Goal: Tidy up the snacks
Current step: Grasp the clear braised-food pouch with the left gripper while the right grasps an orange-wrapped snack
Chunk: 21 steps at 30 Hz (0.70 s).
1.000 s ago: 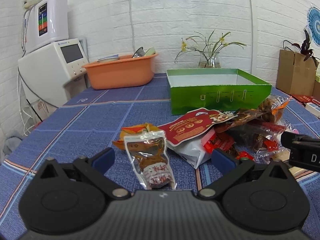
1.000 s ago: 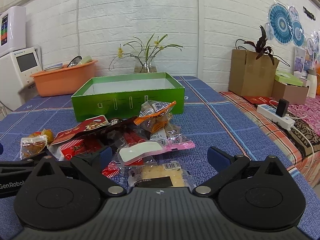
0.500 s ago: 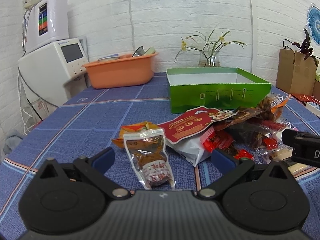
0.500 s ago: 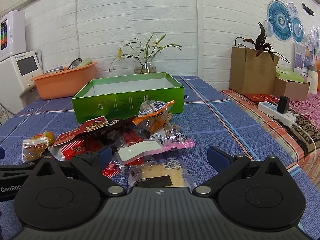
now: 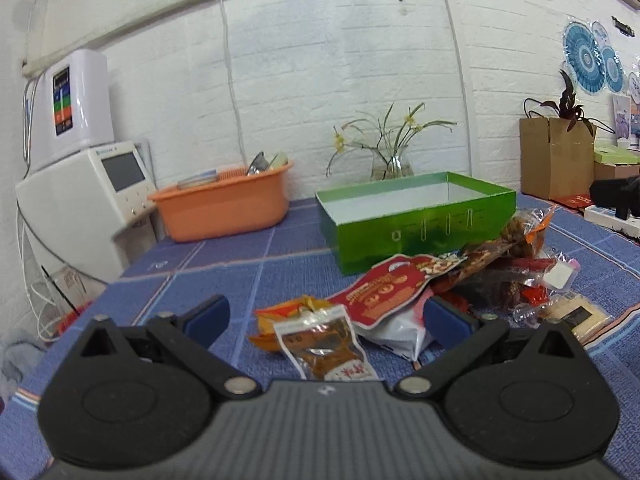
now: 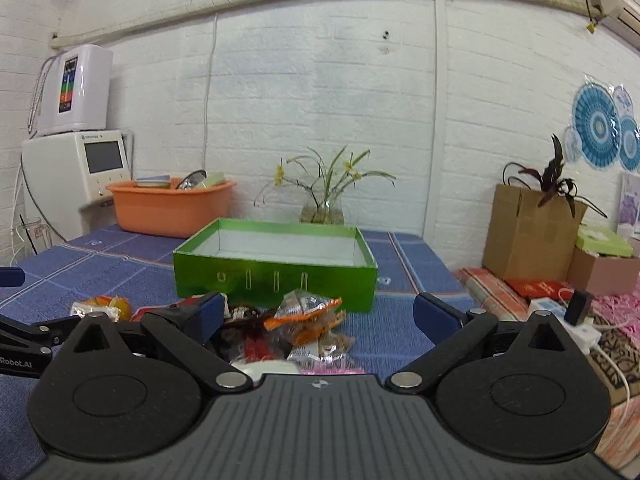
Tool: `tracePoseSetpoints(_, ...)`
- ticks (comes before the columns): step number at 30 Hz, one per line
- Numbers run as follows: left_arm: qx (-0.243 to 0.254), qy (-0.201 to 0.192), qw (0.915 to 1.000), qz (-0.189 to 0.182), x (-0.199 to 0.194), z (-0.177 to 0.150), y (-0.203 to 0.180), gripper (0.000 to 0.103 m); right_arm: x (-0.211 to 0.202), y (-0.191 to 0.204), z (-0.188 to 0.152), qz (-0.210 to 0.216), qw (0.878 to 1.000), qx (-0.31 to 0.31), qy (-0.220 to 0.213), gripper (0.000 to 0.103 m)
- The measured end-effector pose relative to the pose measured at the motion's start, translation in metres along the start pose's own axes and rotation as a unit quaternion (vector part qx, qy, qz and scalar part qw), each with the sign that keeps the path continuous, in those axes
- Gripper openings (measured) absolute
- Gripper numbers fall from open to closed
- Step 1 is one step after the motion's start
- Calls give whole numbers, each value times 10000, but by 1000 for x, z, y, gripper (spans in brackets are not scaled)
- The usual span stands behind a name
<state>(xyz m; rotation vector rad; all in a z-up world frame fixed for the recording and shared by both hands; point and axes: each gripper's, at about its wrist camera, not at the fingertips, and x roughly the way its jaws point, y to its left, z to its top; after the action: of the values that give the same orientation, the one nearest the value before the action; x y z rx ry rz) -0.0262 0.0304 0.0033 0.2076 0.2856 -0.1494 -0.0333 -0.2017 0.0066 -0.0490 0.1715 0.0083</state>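
— Fingers first: how do yours stand?

— Both pairs are spread wide and hold nothing. My left gripper [image 5: 326, 316] hangs low over the near edge of the snack pile, and my right gripper [image 6: 318, 316] sits above the pile's other side.

— What lies closest to you?

— Between my left fingers [image 5: 208, 314] there is a clear pouch [image 5: 324, 346] with brown contents, flat on the blue tabletop [image 5: 224, 264]. Just behind it lies an orange packet [image 5: 292, 308], and a red bag [image 5: 384, 290] rests over a white one. From the right wrist view, an orange-trimmed clear packet [image 6: 308, 314] tops the heap just ahead of my right fingers [image 6: 436, 314].

— And farther off?

— A green box [image 6: 276, 276] stands open just behind the pile; as far as I can see inside, nothing is in it yet. Beyond it are an orange basin [image 5: 224, 208] and a vase of flowers [image 6: 322, 212] by the wall.

— So which step is this?

— I judge it the very start: choosing a first snack. Next, I think, one gripper must drop onto a single packet, close on its edge without catching a neighbour, then lift it over the box wall.
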Motion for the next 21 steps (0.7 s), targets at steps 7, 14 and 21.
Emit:
tracePoseSetpoints(7,-707,928,9931,-148,37,-7,21,103,25,-34,7,632,9960,542,327,103)
tracePoseSetpoints(14,-2028,1839,9614,-278,73,-24,20,103,47,-37,0,766,9955,284,473,103)
tracePoseSetpoints(21,-1511,1844,9711,-137,85,-20,3,103,91,-26,4,1273,9881,108,853,103)
